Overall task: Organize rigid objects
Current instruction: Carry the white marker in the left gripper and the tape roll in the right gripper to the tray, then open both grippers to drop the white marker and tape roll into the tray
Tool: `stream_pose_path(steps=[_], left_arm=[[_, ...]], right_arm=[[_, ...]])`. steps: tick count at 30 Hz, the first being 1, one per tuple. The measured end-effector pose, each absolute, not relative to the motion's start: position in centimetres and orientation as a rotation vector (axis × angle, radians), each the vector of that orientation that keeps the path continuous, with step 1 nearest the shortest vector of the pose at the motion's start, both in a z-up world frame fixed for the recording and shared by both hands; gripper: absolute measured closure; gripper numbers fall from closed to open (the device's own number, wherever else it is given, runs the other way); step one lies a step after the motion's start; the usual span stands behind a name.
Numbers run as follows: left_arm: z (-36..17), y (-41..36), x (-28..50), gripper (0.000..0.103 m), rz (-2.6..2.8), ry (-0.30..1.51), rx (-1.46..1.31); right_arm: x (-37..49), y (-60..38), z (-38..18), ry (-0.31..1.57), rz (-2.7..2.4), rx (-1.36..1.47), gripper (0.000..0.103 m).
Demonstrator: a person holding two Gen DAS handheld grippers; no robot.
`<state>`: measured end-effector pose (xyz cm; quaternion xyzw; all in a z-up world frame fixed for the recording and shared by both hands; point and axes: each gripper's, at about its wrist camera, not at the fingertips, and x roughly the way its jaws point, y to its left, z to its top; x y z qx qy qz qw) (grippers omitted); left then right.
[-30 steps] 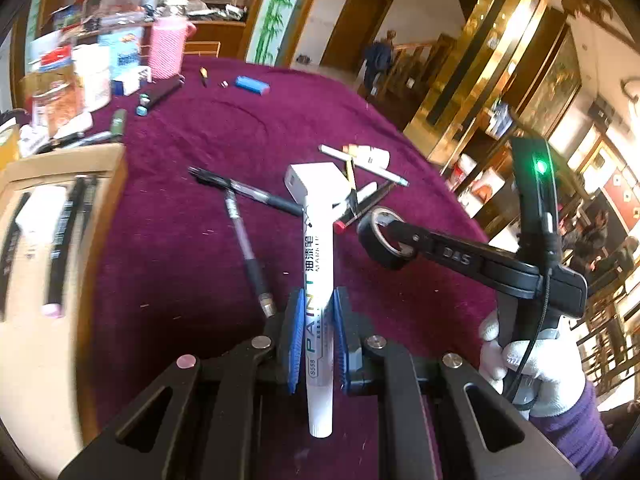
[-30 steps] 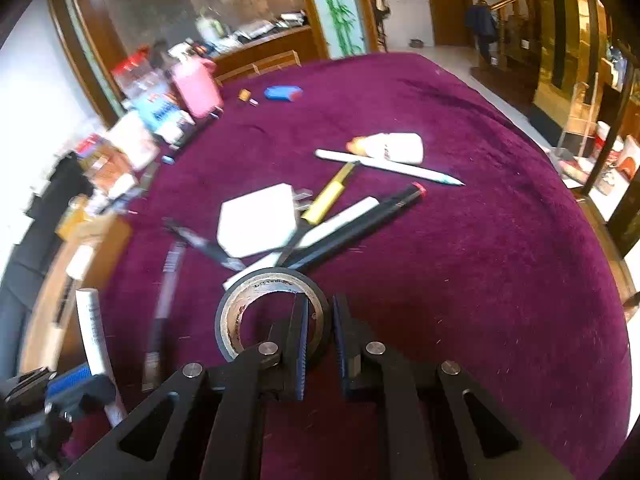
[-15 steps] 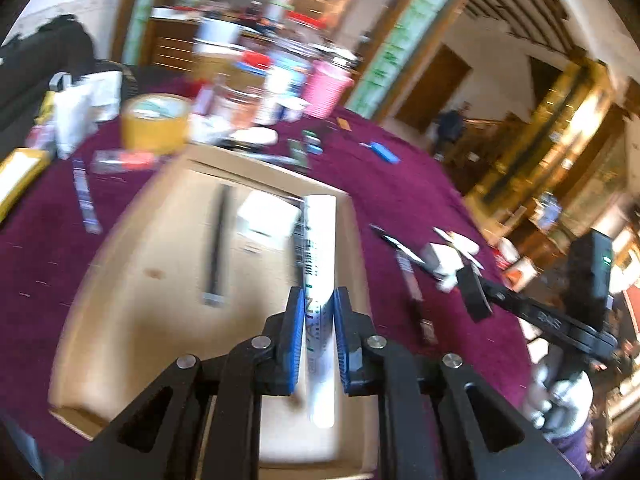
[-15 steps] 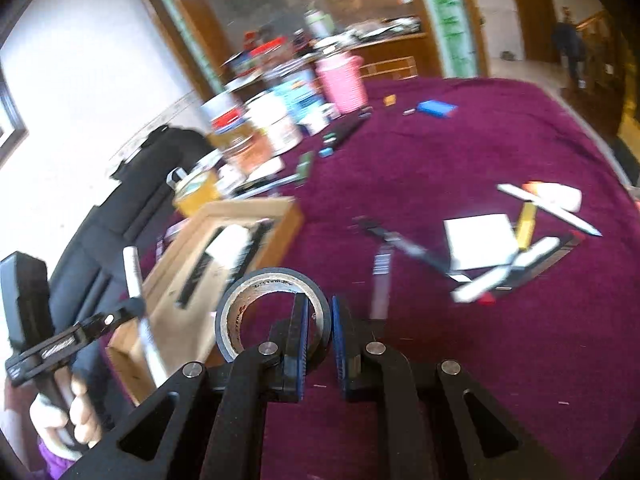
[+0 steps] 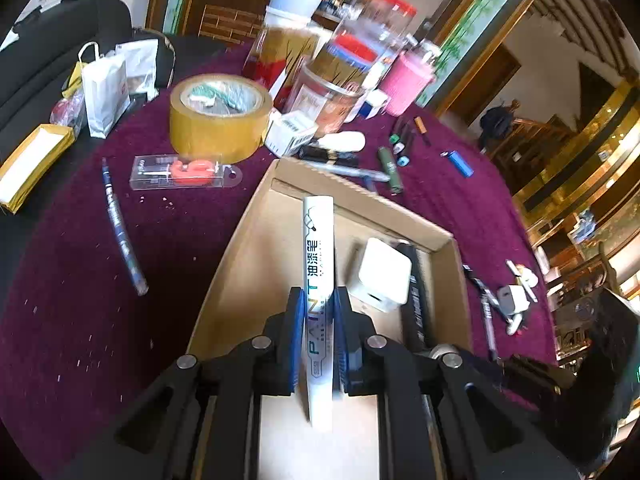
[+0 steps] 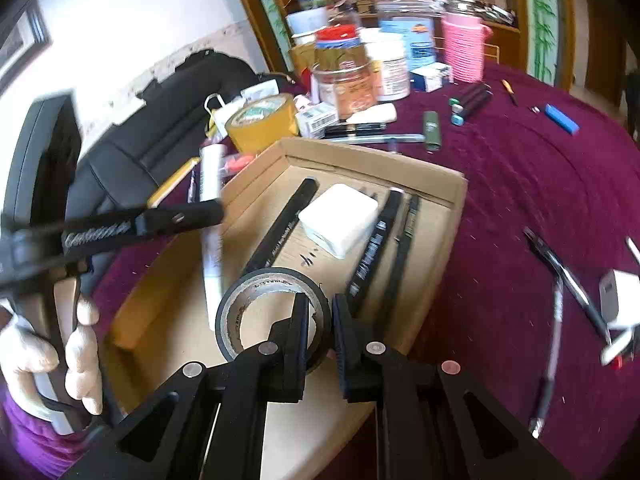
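I have both loads over the cardboard box point(image 6: 448, 200) now, so this trip is nearly finished but nothing from it is set down yet. My left gripper point(image 5: 318, 336) is clamped on the white paint marker point(image 5: 318, 248), which hangs above the box floor, left of the things already inside. My right gripper point(image 6: 320, 344) pinches the wall of the black tape roll point(image 6: 272, 312), 1 jaw inside the ring and 1 outside, above the near part of the box. Already in the box I count 3 black markers point(image 6: 372, 248) and 1 white charger block point(image 6: 340, 218), lying flat. Plenty is left out on the purple tablecloth point(image 6: 540, 184): a blue pen point(image 5: 122, 232), a green marker point(image 5: 390, 168), a blue lighter point(image 6: 562, 118), a second white charger point(image 6: 618, 300) with loose pens beside it, and a big brown tape roll point(image 5: 220, 116). I judge that I am less than halfway through.
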<state>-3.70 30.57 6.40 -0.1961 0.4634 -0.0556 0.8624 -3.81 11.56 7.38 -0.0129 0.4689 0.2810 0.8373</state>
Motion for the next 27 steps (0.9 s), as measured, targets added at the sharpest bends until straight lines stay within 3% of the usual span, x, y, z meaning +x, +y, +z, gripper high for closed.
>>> stream_pose_path(steps=[7, 8, 11, 14, 17, 23, 25, 27], left_arm=[[5.1, 29.9, -1.8, 0.088, -0.051, 1.007, -0.34], [5.2, 29.9, -1.7, 0.083, -0.053, 1.002, -0.341], [6.1, 29.7, -2.5, 0.048, -0.059, 0.969, -0.34], [7.3, 29.3, -3.4, 0.041, -0.051, 0.936, -0.317], [8.2, 28.7, -4.2, 0.028, -0.048, 0.92, -0.306], [10.2, 25.9, -7.2, 0.026, 0.012, 0.862, -0.191], [10.9, 24.6, -8.7, 0.024, 0.054, 0.809, -0.131], [11.7, 23.5, -10.2, 0.017, 0.11, 0.745, -0.087]], right_arm=[[-2.5, 14.4, 5.7, 1.016, 0.571, -0.122, 0.089], [-2.3, 14.6, 5.5, 1.018, 0.569, -0.131, 0.089], [-1.9, 14.7, 5.2, 1.013, 0.543, -0.149, 0.089], [-1.9, 14.1, 5.6, 0.999, 0.538, -0.112, 0.087], [-2.1, 13.3, 6.5, 0.971, 0.54, -0.076, 0.073], [-5.0, 10.5, 9.2, 0.85, 0.525, -0.055, 0.048], [-6.4, 8.9, 9.9, 0.799, 0.509, -0.038, 0.033], [-7.6, 7.5, 10.3, 0.758, 0.484, -0.024, 0.029]])
